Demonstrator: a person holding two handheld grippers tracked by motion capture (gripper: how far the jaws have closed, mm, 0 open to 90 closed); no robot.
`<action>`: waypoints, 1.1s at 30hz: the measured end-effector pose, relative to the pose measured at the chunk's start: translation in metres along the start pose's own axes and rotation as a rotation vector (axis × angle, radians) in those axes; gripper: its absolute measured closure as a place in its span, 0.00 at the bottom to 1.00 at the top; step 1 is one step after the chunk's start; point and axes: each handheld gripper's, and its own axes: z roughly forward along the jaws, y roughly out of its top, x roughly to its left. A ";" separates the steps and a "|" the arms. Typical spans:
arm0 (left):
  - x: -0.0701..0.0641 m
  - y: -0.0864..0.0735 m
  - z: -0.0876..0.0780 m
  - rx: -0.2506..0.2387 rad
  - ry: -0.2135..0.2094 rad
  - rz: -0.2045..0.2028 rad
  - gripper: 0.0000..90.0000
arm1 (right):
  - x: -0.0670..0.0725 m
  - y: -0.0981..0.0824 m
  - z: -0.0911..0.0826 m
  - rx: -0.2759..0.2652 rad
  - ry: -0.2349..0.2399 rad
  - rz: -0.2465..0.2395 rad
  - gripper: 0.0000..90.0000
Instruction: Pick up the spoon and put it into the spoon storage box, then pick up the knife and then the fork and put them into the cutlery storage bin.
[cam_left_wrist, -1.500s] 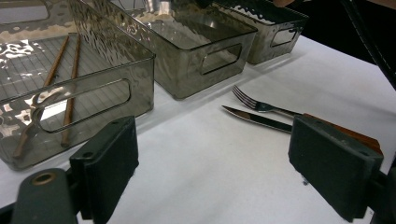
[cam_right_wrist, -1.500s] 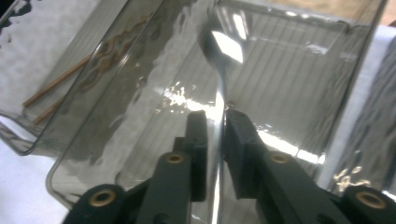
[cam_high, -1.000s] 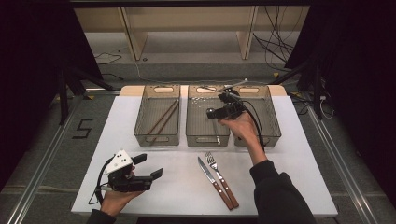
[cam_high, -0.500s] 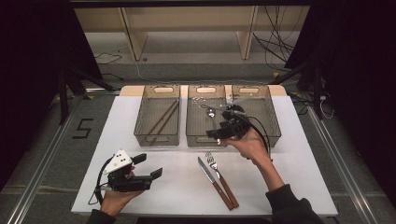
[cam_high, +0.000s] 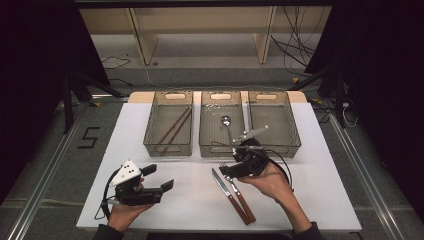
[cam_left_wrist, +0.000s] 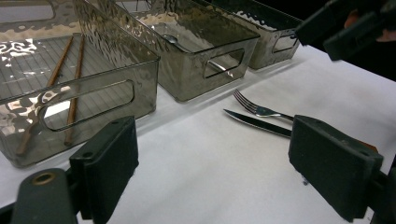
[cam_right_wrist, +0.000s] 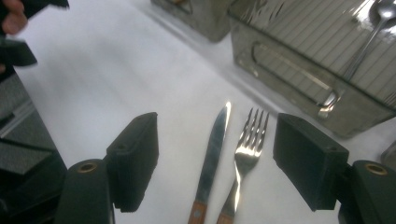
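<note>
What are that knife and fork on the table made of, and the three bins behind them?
The knife and fork look like polished steel, since they mirror the light, with reddish-brown handles that seem wooden. The bins appear to be smoky clear plastic: you can see the chopsticks and the spoon through their rippled, glossy walls.

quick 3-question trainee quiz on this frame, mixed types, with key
1. True or false: the right gripper has its jaws closed on the fork.
2. Which bin holds the spoon? A left, B middle, C right.
3. What lies in the left bin?

Key: 1 false, the jaws stand open above the knife and fork. 2 B. 3 chopsticks.
</note>
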 end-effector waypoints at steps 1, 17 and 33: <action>0.000 0.000 0.000 0.000 0.000 0.000 0.17 | 0.002 -0.001 0.001 0.010 -0.002 -0.003 0.35; 0.000 -0.001 -0.003 -0.007 0.004 -0.010 0.17 | 0.016 -0.028 0.014 0.092 0.019 -0.036 0.34; 0.000 -0.001 -0.002 -0.006 0.001 -0.009 0.17 | 0.022 -0.047 0.023 0.168 0.010 -0.047 0.34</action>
